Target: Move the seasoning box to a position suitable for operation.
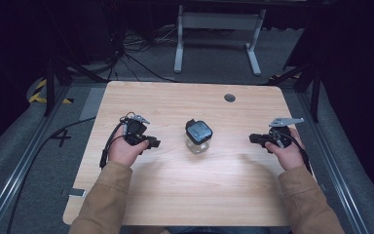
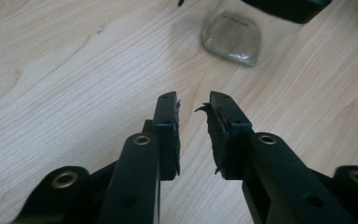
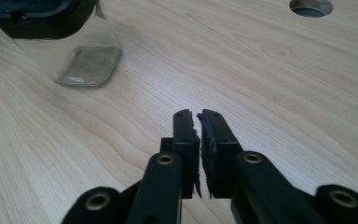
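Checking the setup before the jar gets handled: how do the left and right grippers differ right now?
The left gripper has a clear gap between its fingers, while the right gripper has its fingers nearly touching. The left sits closer to the glass jar; the right is farther off. Both hold nothing, point toward the jar, and have frayed pads.

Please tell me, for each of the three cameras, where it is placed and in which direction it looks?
High view: above the person's side, looking forward and down on the table; both forearms, left gripper, right gripper.
Left gripper view: along its open jaws toward the glass jar.
Right gripper view: along its shut jaws, the jar up-left.
Shared: all three show the jar and table.
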The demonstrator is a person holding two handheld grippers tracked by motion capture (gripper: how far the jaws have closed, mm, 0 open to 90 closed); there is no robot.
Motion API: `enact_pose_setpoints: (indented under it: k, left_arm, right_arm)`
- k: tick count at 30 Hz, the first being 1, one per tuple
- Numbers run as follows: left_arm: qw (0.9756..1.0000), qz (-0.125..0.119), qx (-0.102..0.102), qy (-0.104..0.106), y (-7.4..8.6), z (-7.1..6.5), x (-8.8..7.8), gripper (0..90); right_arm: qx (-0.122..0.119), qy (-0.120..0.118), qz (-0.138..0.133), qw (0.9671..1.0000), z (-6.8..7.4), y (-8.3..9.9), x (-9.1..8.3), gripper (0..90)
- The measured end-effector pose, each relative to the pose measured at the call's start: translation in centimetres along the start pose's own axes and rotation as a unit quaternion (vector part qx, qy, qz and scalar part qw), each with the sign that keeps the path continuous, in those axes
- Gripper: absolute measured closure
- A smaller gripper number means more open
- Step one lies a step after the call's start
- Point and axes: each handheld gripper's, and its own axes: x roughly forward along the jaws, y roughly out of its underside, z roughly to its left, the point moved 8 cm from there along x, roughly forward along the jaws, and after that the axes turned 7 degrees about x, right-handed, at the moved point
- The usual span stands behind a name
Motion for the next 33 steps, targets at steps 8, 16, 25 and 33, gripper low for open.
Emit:
enact_pose_setpoints:
  k: [8, 16, 25, 33]
  left_arm:
    - [0.9998, -0.002, 0.014, 0.011, -0.6, -1.0, 0.4, 77.3]
    - [0.9994, -0.016, 0.027, 0.017, -1.8, -2.3, 1.3, 80.6]
    - [0.9988, -0.019, 0.037, 0.026, -3.4, -3.3, 4.3, 82.6]
    - [0.9993, -0.016, 0.034, 0.0, -3.4, -2.1, 4.1, 82.2]
  right_arm:
    - [-0.005, -0.023, -0.013, 0.9996, 1.1, -0.5, 0.0, 89.8]
    - [-0.027, -0.034, -0.01, 0.999, 2.5, -0.8, 0.8, 89.7]
    - [-0.046, -0.064, -0.009, 0.9968, 5.0, -2.4, 5.2, 89.8]
    - [-0.051, -0.073, -0.005, 0.996, 6.2, -2.9, 7.6, 89.8]
